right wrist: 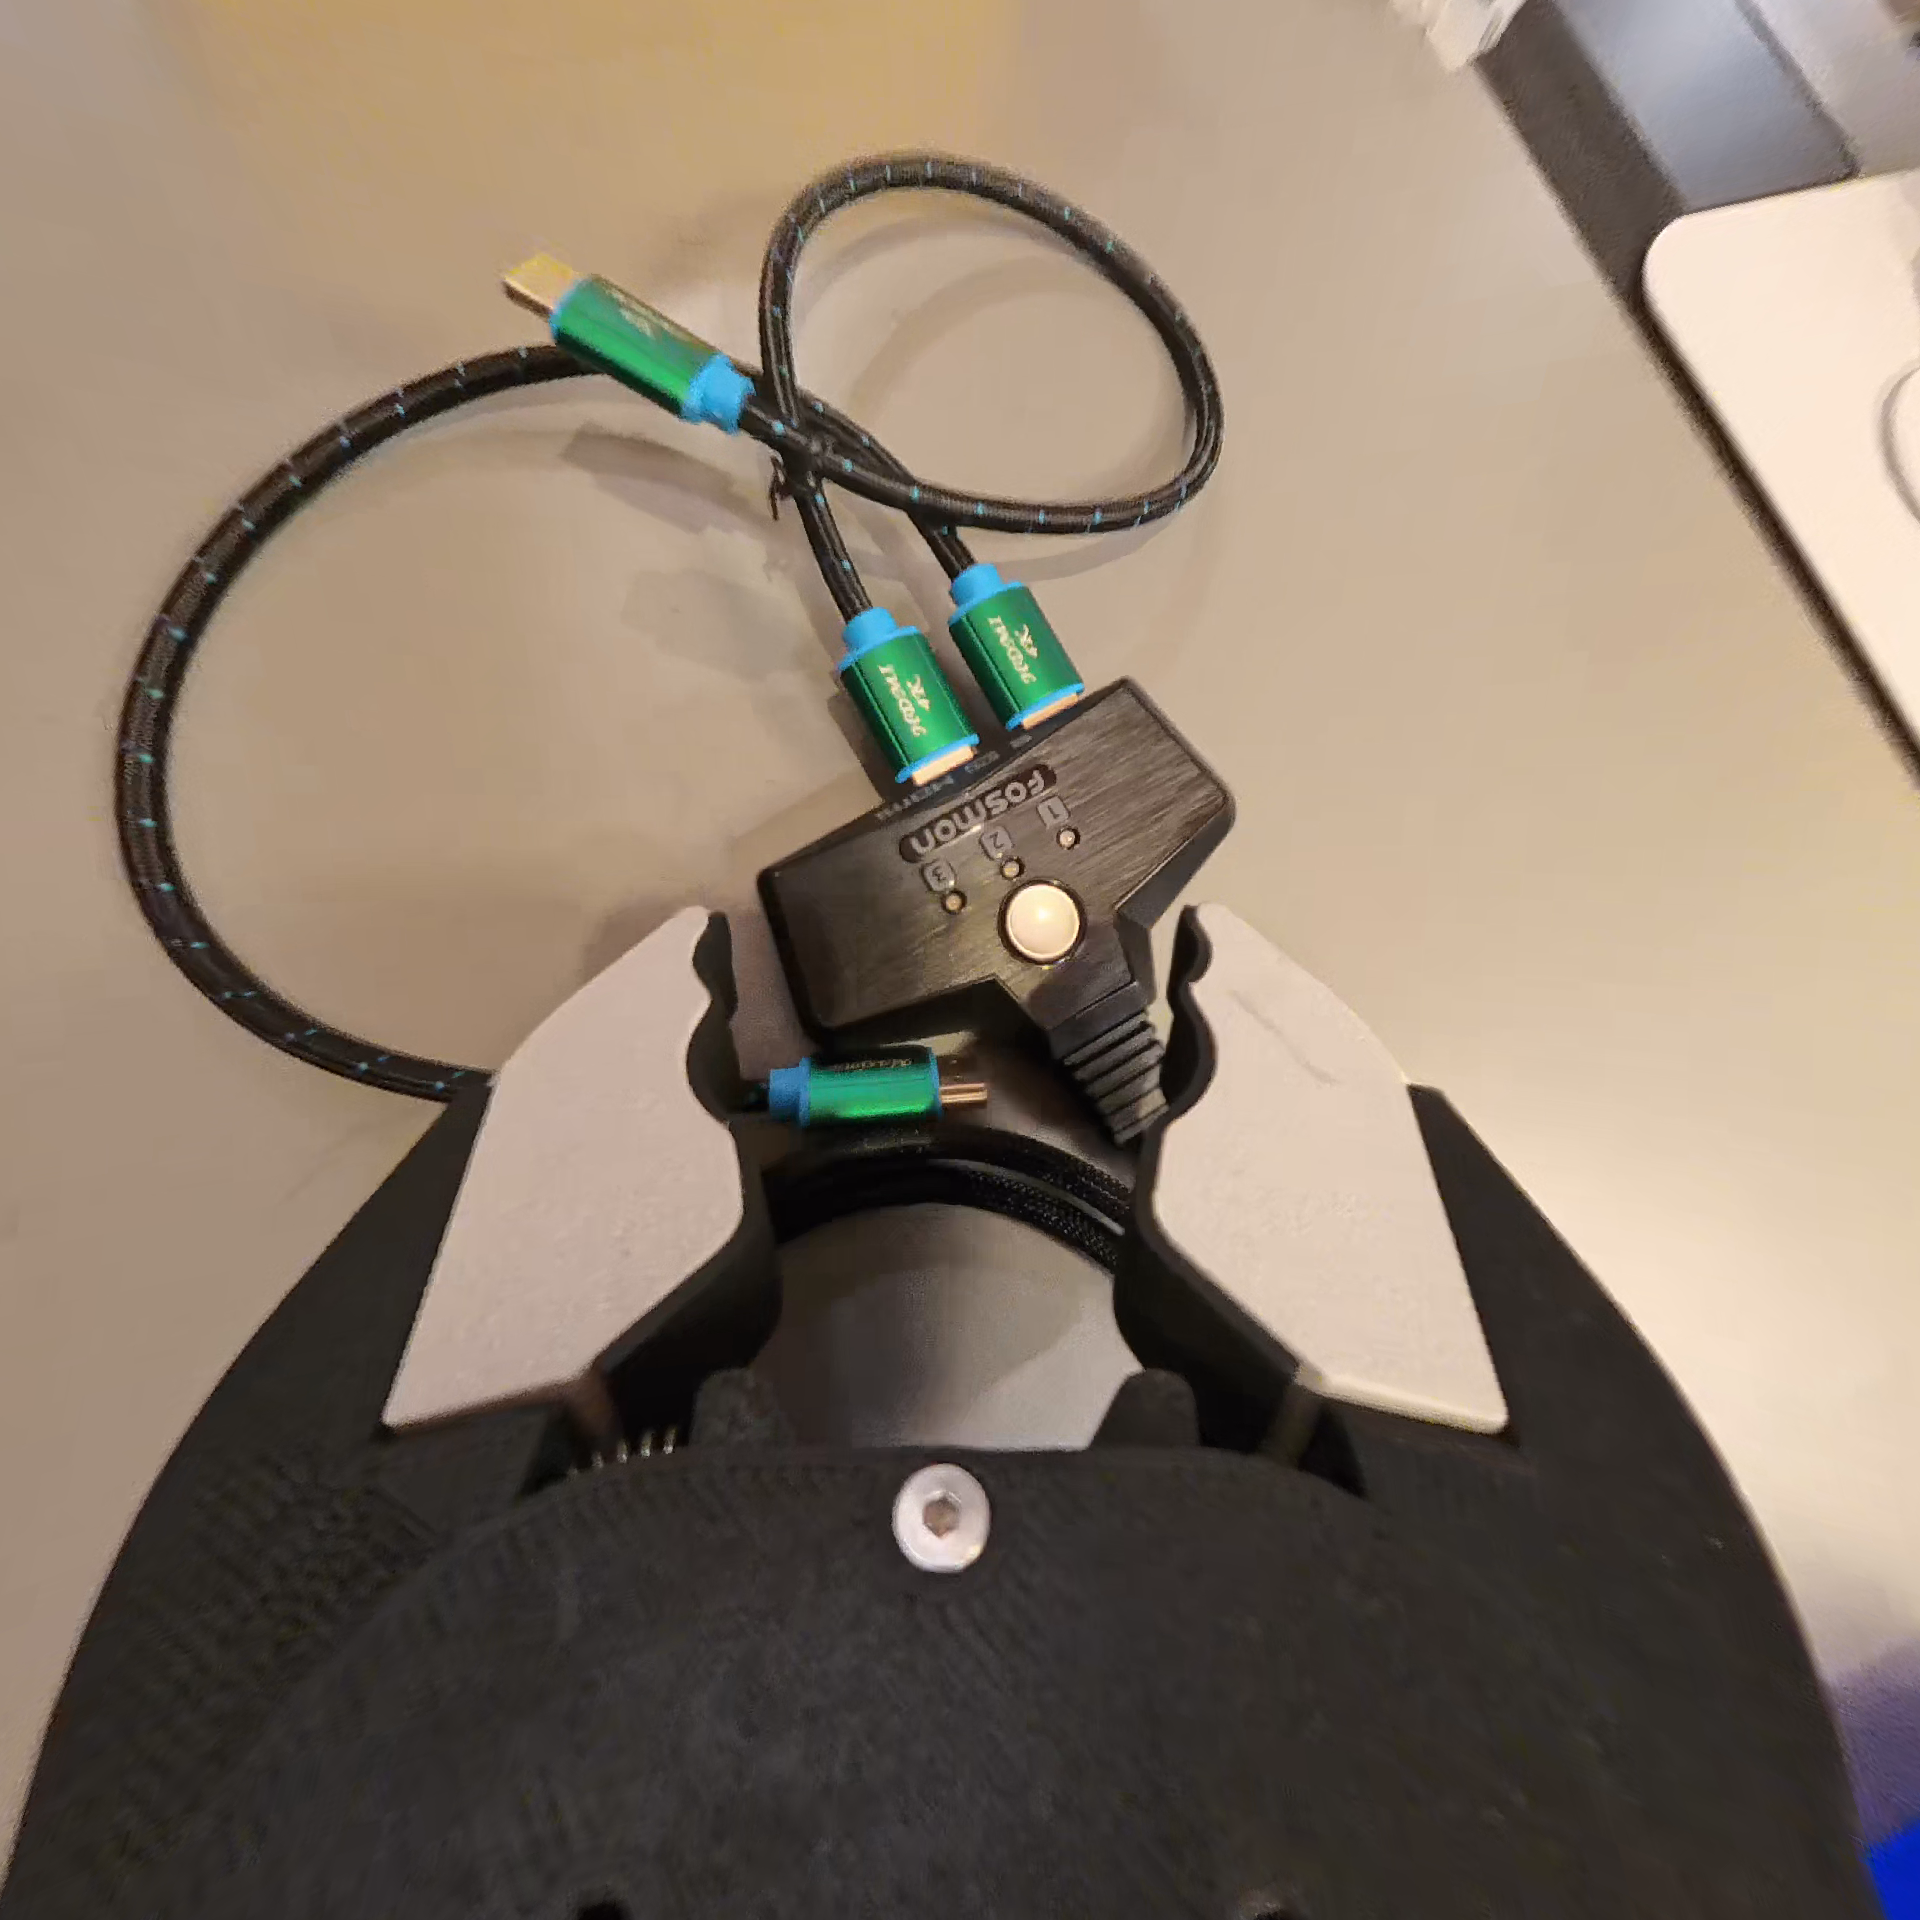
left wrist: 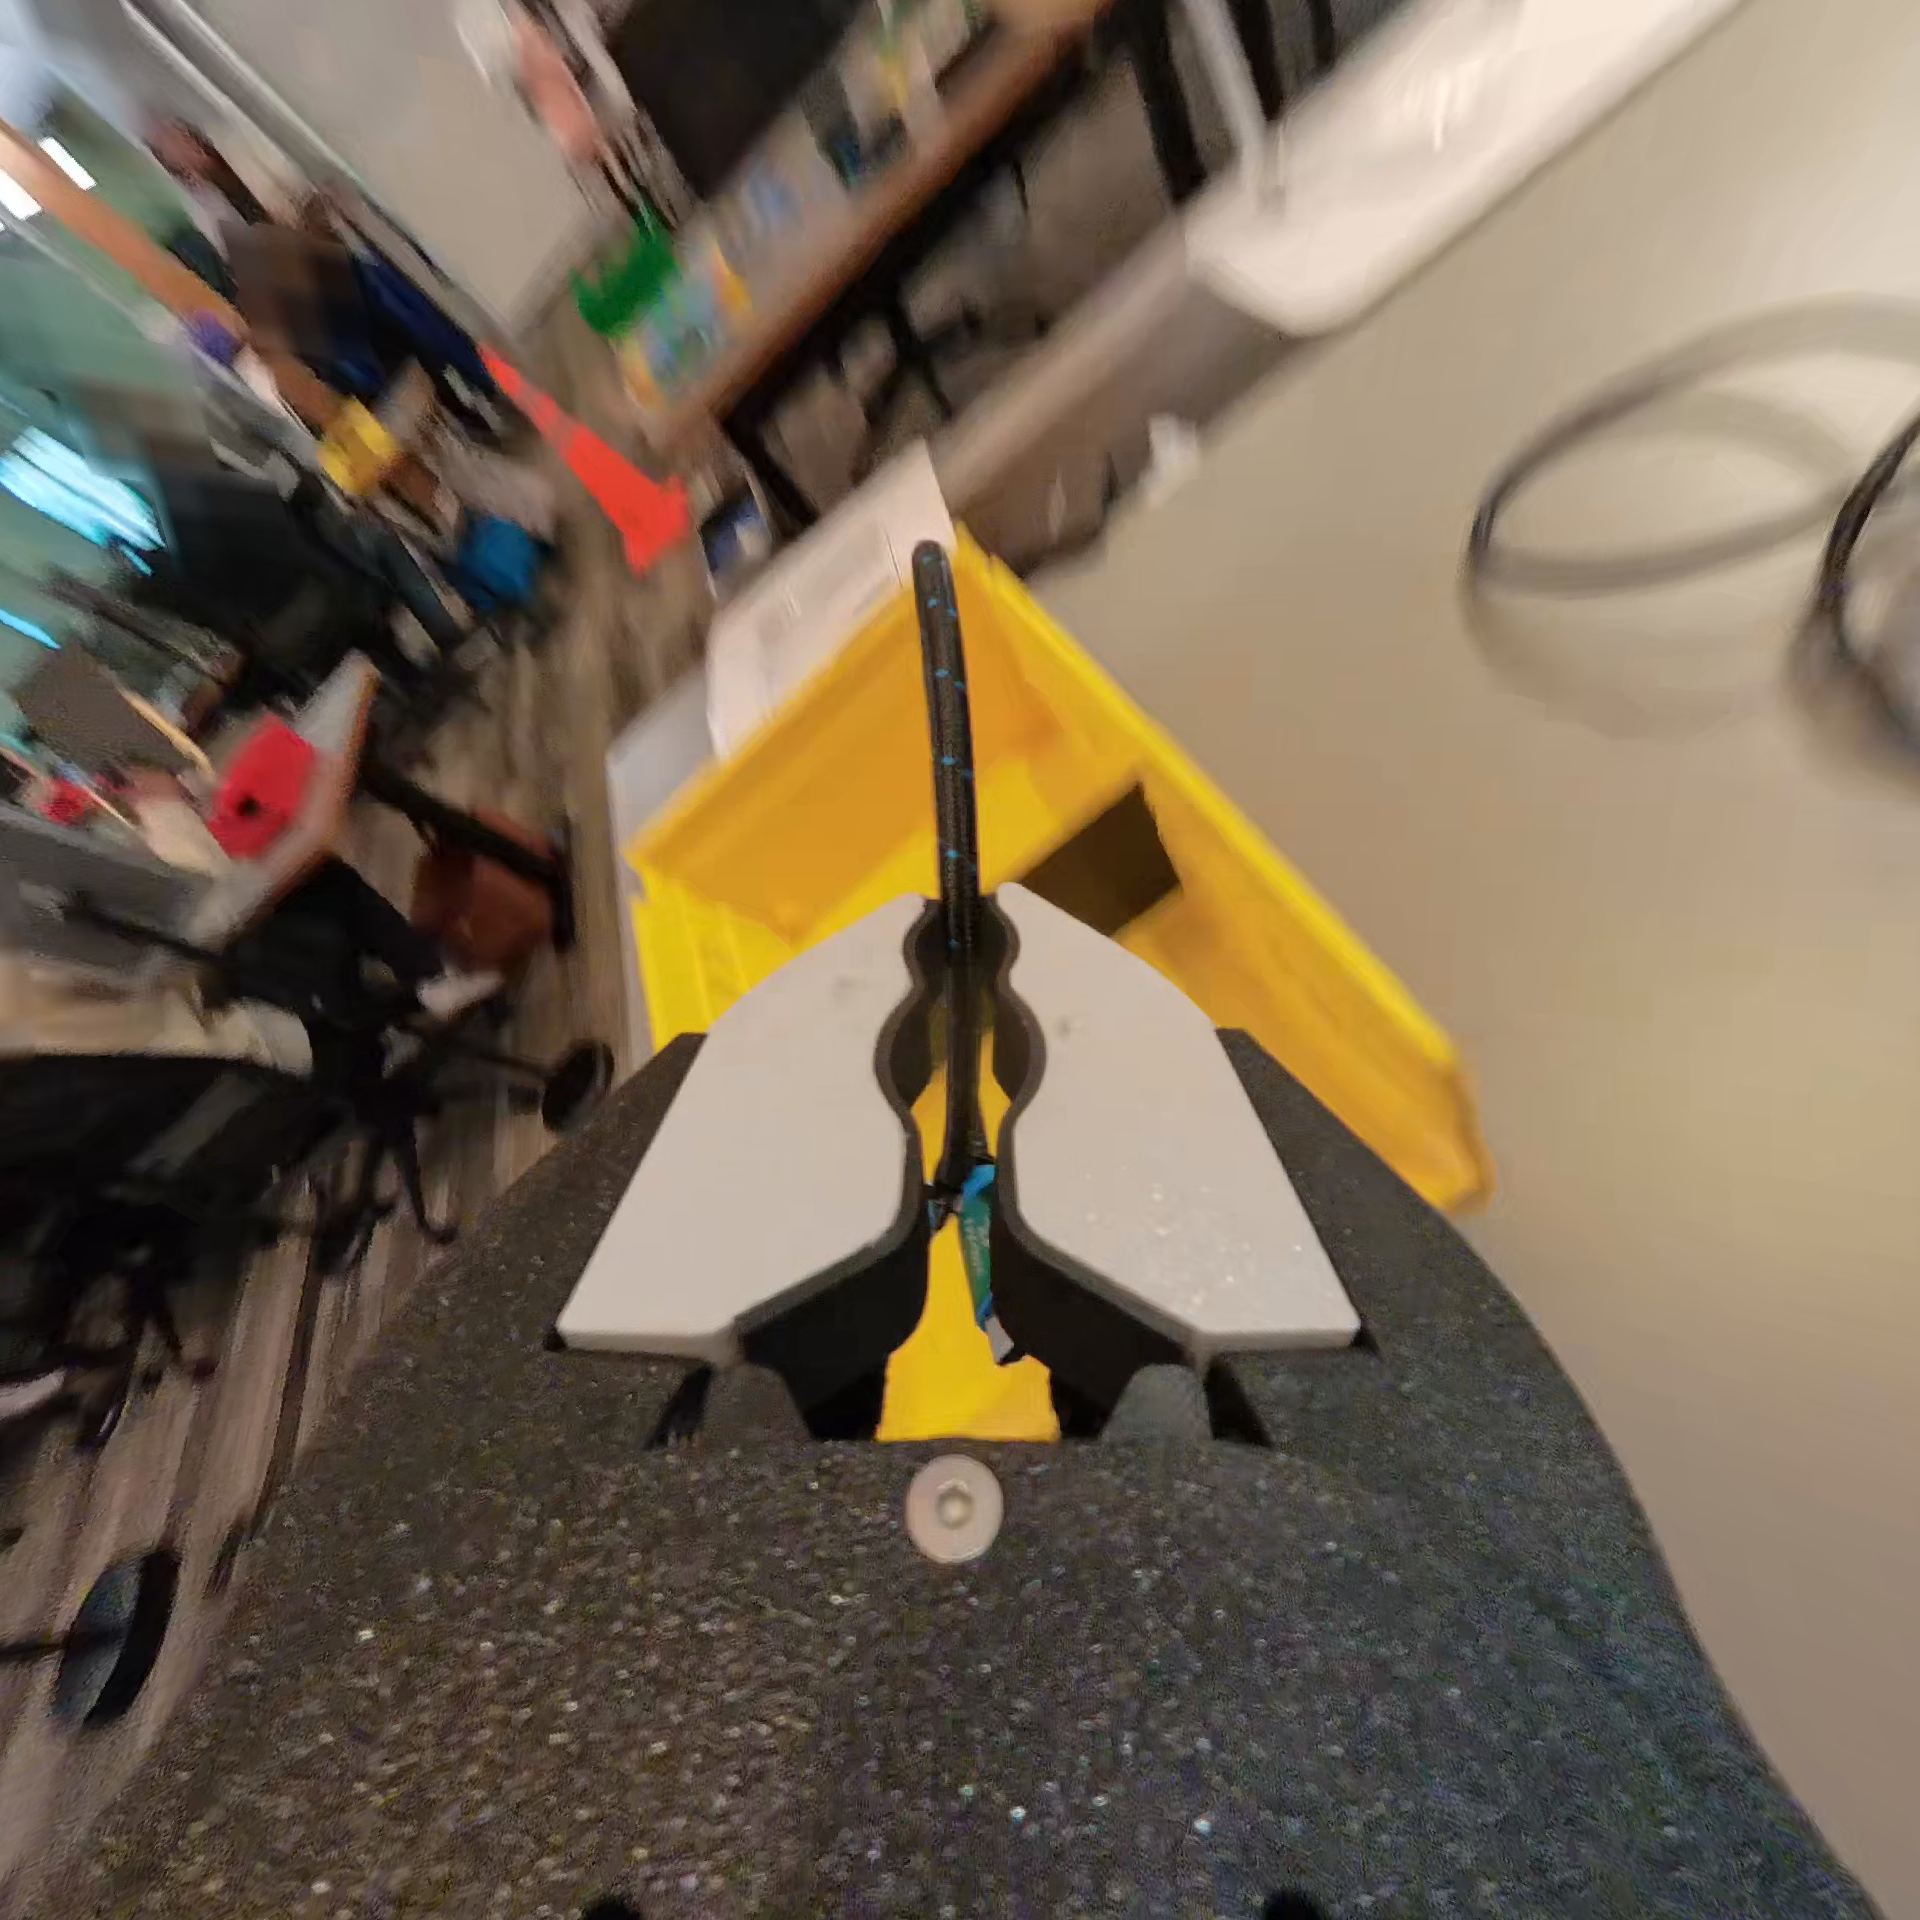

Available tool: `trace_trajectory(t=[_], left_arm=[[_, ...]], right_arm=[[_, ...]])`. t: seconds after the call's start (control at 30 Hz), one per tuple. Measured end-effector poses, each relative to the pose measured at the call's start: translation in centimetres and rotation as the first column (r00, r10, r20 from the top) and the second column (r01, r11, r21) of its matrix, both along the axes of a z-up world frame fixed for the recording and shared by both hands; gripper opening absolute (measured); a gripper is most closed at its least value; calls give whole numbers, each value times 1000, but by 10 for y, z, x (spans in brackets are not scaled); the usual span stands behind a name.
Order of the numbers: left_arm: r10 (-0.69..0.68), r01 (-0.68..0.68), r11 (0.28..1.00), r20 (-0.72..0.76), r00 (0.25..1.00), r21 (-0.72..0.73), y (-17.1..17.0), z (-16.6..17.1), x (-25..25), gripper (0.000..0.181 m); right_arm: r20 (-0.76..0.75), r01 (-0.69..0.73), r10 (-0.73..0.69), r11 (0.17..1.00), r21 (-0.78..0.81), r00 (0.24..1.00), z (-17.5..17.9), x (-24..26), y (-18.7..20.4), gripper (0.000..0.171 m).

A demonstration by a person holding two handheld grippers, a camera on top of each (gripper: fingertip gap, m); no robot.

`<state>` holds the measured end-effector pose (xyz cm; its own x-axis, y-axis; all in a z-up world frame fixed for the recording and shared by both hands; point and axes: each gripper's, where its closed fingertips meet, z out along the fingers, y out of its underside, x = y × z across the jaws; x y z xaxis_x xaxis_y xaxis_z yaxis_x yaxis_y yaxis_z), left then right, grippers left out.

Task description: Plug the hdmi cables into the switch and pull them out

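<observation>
In the right wrist view a black HDMI switch (right wrist: 1101,821) lies on the beige table (right wrist: 1455,727). Two green plugs (right wrist: 909,717) (right wrist: 1013,665) on black braided cables sit in its far ports. A third green plug (right wrist: 634,332) lies loose beyond them. Another green plug (right wrist: 862,1096) lies between my fingers behind the switch. My right gripper (right wrist: 951,925) is open, its jaws on either side of the switch's rear end and ribbed tail (right wrist: 1117,1060). In the blurred left wrist view my left gripper (left wrist: 961,904) is shut on a braided HDMI cable (left wrist: 945,727), its green plug (left wrist: 977,1268) back between the fingers.
A yellow bin (left wrist: 1247,935) stands at the table edge behind the left gripper, with white paper (left wrist: 821,592) on it. Blurred cable loops (left wrist: 1662,468) lie on the table to its right. A white flat object (right wrist: 1808,416) lies at the right table edge. Cluttered shelves and chairs lie beyond. Some 40 centimetres of space lies between my two pairs of fingers.
</observation>
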<state>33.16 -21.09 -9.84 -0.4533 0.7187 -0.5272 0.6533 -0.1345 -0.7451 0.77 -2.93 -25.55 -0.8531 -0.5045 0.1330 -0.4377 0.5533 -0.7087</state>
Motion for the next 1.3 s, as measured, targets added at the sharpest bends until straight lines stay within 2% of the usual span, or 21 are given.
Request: trace_trajectory(t=[0.03, 0.13, 0.23, 0.3, 0.4, 0.5, 0.7, 0.77, 0.83, 0.93, 1.0, 1.03, 1.1, 1.2, 1.3], left_arm=[[-34, 30, 998, -80, 996, -54, 9, 26, -7, 7], [-199, 165, 977, -319, 927, -132, 49, 88, -40, 6], [-356, 356, 928, -561, 748, -114, 88, 119, -82, 6], [-386, 502, 864, -696, 605, -43, 107, 117, -115, 6], [-328, 704, 706, -846, 420, 75, 129, 93, -167, 6], [-184, 799, 572, -921, 344, 184, 138, 64, -212, 6], [-15, 852, 443, -948, 319, 280, 141, 26, -261, 6], [18, 861, 417, -950, 312, 291, 140, 19, -266, 6], [38, 861, 407, -948, 317, 304, 138, 11, -269, 6], [55, 830, 445, -935, 351, 337, 127, 0, -267, 8], [61, 800, 496, -932, 356, 338, 117, -3, -260, 33], [48, 794, 505, -930, 365, 338, 116, -5, -257, 48], [5, 785, 514, -916, 402, 347, 118, -13, -253, 65], [-50, 760, 532, -882, 469, 374, 122, -31, -250, 79], [-108, 724, 538, -817, 566, 431, 128, -52, -250, 81]], right_arm=[[3, -6, 6, 1000, -23, 1000, 5, 1, 0, 80], [24, -30, 32, 994, -102, 999, 24, 8, -1, 79], [35, -70, 81, 969, -236, 996, 48, 20, -3, 75], [56, -112, 138, 938, -327, 989, 64, 33, 0, 74], [111, -171, 240, 887, -429, 964, 83, 53, 8, 73], [185, -193, 309, 862, -469, 933, 89, 64, 14, 69], [187, -163, 247, 913, -374, 951, 63, 57, 5, 51], [197, -149, 227, 926, -347, 954, 56, 56, 3, 32], [195, -132, 204, 935, -329, 959, 50, 54, 1, 12], [237, -97, 173, 949, -301, 956, 46, 50, -2, 12], [296, -72, 166, 950, -302, 941, 49, 48, -3, 12], [326, -66, 168, 951, -303, 930, 52, 48, -3, 12], [354, -60, 173, 949, -308, 919, 54, 47, -3, 12], [356, -60, 179, 946, -319, 917, 53, 48, -3, 12], [380, -51, 180, 944, -325, 907, 54, 50, -4, 12]])
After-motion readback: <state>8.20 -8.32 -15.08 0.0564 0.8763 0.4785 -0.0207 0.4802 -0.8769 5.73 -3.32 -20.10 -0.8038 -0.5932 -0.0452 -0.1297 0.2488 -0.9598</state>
